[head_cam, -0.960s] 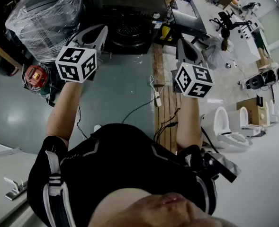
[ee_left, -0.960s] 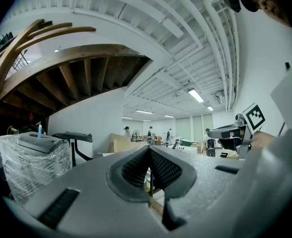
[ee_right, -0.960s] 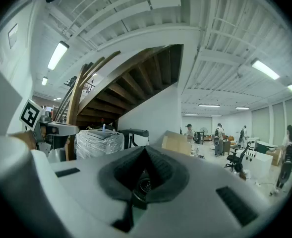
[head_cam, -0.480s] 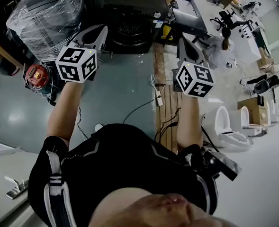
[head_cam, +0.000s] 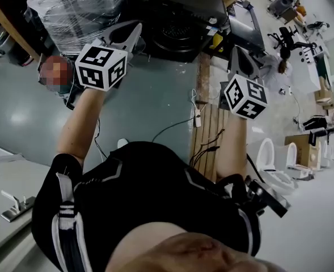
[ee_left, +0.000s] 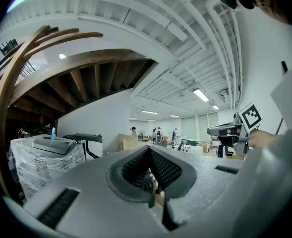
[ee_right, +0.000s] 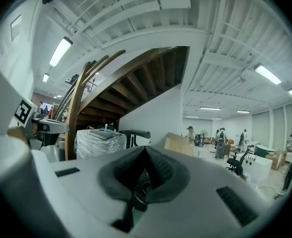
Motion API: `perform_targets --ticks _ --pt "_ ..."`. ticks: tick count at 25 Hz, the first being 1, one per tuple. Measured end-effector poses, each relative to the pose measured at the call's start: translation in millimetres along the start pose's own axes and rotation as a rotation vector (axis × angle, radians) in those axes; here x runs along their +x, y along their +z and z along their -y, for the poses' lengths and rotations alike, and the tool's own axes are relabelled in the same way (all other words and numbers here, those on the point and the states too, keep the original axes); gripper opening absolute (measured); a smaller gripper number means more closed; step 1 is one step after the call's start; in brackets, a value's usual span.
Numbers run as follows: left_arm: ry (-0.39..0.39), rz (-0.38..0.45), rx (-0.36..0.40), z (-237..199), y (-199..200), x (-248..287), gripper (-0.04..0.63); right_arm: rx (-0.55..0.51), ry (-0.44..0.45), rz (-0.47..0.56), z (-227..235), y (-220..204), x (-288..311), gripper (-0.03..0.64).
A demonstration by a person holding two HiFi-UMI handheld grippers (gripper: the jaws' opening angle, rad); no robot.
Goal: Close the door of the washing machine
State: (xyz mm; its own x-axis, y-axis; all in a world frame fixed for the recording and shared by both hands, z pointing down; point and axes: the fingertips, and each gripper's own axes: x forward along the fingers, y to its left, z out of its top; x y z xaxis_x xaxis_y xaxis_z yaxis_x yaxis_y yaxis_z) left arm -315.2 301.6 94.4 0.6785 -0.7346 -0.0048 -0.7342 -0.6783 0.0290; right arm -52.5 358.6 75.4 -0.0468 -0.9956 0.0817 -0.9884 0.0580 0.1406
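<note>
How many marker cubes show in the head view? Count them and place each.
2. One marker cube sits on the left claw, upper left of the picture; the other sits on the right claw, right of centre. Neither is covered; none seems hidden.

Large open workshop or test hall, not a home: bare grey-green floor [head_cam: 138, 95], white beamed ceiling [ee_right: 136, 14] with strip lights [ee_right: 60, 51], and the underside of a wooden staircase [ee_right: 136, 83]. Goods stand loose on that floor: plastic-wrapped appliance [head_cam: 79, 7], black washing machine [head_cam: 184, 10], white toilets [head_cam: 267, 152], cardboard box [head_cam: 298, 143], office chair [head_cam: 290, 38], and a power strip [head_cam: 198, 118] with a trailing cable [head_cam: 172, 128] beside wooden boards [head_cam: 207, 135]. Several people [ee_right: 220, 135] stand far off across the hall.
</note>
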Motion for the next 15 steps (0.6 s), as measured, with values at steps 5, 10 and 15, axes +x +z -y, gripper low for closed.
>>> perform_targets --ticks 5,10,15 --pt "0.025 0.002 -0.005 -41.3 -3.7 -28.8 0.003 -0.054 0.031 -0.033 -44.3 -2.8 19.0 0.005" --pt "0.019 -0.001 0.002 -78.4 -8.8 -54.0 0.003 -0.087 0.032 -0.046 -85.0 -3.2 30.3 0.005" --pt "0.009 0.008 -0.009 -103.1 -10.1 -57.6 0.003 -0.082 0.052 -0.044 -118.5 1.1 41.3 0.005"
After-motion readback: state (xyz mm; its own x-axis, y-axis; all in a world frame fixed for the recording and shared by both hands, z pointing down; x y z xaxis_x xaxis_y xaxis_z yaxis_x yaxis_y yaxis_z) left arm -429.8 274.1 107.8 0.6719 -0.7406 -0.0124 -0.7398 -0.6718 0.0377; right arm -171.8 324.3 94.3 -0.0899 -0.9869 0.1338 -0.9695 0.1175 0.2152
